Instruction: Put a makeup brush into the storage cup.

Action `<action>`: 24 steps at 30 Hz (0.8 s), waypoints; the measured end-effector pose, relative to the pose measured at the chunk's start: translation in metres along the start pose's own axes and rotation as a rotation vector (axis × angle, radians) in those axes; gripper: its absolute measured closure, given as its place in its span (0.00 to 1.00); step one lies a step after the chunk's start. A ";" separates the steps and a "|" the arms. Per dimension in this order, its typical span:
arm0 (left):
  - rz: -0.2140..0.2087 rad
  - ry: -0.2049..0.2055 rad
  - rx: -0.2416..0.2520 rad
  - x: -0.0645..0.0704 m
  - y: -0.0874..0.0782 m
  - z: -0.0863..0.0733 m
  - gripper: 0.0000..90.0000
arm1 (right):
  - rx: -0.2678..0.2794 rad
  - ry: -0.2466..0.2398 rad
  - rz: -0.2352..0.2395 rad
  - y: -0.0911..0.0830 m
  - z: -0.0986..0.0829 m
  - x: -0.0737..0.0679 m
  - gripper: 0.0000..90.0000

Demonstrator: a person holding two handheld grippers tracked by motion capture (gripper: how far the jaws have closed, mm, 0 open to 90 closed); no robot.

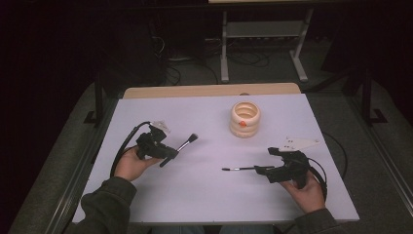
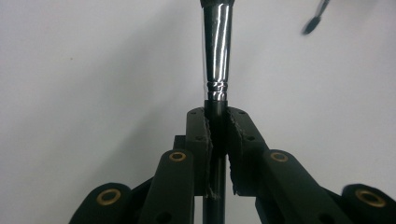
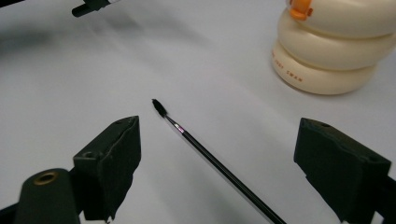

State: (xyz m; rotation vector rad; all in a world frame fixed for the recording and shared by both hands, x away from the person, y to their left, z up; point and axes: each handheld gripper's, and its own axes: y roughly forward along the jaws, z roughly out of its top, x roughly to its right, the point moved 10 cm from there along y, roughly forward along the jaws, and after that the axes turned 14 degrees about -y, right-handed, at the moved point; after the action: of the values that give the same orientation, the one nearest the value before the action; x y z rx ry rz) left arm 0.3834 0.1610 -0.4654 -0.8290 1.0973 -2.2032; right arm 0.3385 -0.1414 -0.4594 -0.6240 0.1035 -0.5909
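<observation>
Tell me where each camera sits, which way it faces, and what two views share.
High view: above the person's side, looking forward and down on the table; forearms, both hands.
Left gripper view: on the left gripper, along jaws shut on the makeup brush.
Right gripper view: on the right gripper, jaws open around the thin brush.
Shared: ringed holder.

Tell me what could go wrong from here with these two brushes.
The left gripper pinches the big brush low on its handle, so the long end might swing or slip. The thin brush lies flat on the table between the open jaws of the right gripper; closing might roll it away. The cream holder could tip if bumped.
</observation>
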 end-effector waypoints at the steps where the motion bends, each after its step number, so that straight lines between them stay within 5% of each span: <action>1: -0.010 -0.010 0.016 0.003 -0.001 0.000 0.89 | 0.002 -0.002 0.008 0.001 0.002 -0.001 0.15; 14: -0.121 0.016 0.153 0.037 -0.008 0.000 0.89 | 0.013 -0.003 0.115 0.018 0.036 -0.013 0.15; 24: -0.205 0.038 0.244 0.063 -0.011 0.000 0.89 | 0.073 -0.042 0.192 0.035 0.071 -0.029 0.15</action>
State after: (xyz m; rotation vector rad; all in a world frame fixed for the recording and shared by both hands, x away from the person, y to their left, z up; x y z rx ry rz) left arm 0.3398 0.1233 -0.4384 -0.8252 0.7674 -2.4702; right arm 0.3502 -0.0656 -0.4238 -0.5480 0.1007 -0.3942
